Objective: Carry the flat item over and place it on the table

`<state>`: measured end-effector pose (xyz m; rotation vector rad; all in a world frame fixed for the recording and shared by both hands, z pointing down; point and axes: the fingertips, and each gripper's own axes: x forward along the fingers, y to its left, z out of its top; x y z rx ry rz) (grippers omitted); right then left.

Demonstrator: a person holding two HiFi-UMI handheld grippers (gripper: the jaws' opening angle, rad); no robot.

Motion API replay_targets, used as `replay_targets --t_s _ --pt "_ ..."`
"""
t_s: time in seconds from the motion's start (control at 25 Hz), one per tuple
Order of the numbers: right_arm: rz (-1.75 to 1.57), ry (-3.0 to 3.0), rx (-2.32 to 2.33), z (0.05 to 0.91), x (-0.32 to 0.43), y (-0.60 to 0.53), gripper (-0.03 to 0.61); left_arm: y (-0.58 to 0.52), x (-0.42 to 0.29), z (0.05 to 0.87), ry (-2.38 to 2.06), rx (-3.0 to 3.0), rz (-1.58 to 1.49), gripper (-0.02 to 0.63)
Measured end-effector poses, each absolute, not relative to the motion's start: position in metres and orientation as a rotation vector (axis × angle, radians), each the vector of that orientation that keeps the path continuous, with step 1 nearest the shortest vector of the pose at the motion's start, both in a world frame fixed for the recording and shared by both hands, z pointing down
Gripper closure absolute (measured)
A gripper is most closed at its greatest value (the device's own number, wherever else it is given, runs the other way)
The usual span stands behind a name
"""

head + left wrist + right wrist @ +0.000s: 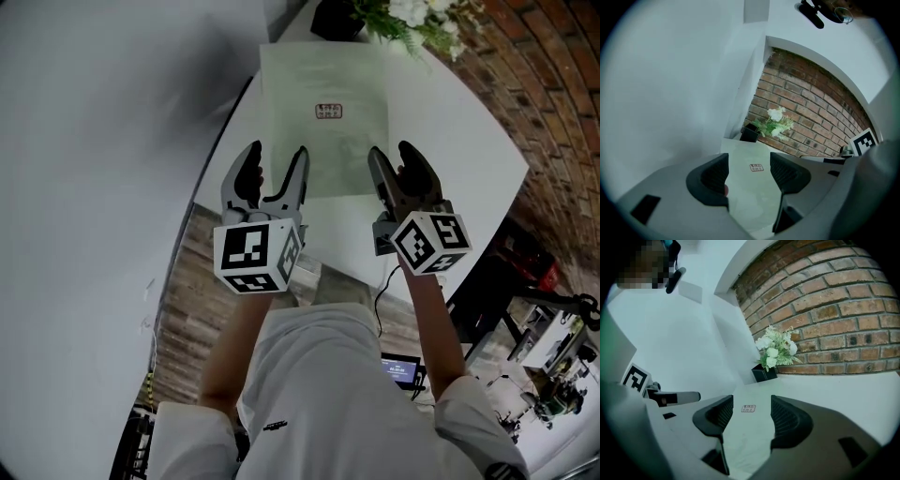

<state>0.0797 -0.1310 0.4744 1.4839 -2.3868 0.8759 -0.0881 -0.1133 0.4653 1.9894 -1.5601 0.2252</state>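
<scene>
A flat pale green sheet (323, 117) with a small red-printed label (329, 112) lies on the white table (469, 150), its far edge near the flower pot. My left gripper (273, 173) is open over the sheet's near left corner. Over the near right corner my right gripper (394, 169) is also open. Neither holds anything. The sheet (752, 187) shows between the left jaws in the left gripper view, and the same sheet (745, 427) lies between the right jaws in the right gripper view.
A black pot of white flowers (394, 14) stands at the table's far end, against a brick wall (825, 310). A white wall (94, 141) runs along the left. Wooden floor (183, 309) lies below, with equipment (548, 366) at the lower right.
</scene>
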Motion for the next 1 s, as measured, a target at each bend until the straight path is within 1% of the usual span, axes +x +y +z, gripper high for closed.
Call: replay_targets --t_s 0.12,0.36,0.56,0.88,1.0 --pt "0.892 -2.413 1.456 0.457 0.075 -0.125 0.312 -0.109 -0.083 0.451 -1.515 2.026 0.233 0.336" --pt "0.840 -2.458 1.471 0.421 0.073 -0.109 0.394 -0.092 -0.079 0.421 -1.472 2.102 0.251 0.351" --pt "0.818 -2.475 1.490 0.393 0.082 -0.087 0.448 -0.073 -0.067 0.395 -1.399 2.152 0.263 0.359" --pt "0.735 -2.471 1.560 0.350 0.096 -0.040 0.472 -0.035 -0.043 0.351 -1.255 2.285 0.281 0.367" --pt "0.698 -2.471 1.599 0.329 0.103 -0.023 0.480 -0.020 -0.033 0.335 -1.203 2.326 0.293 0.382"
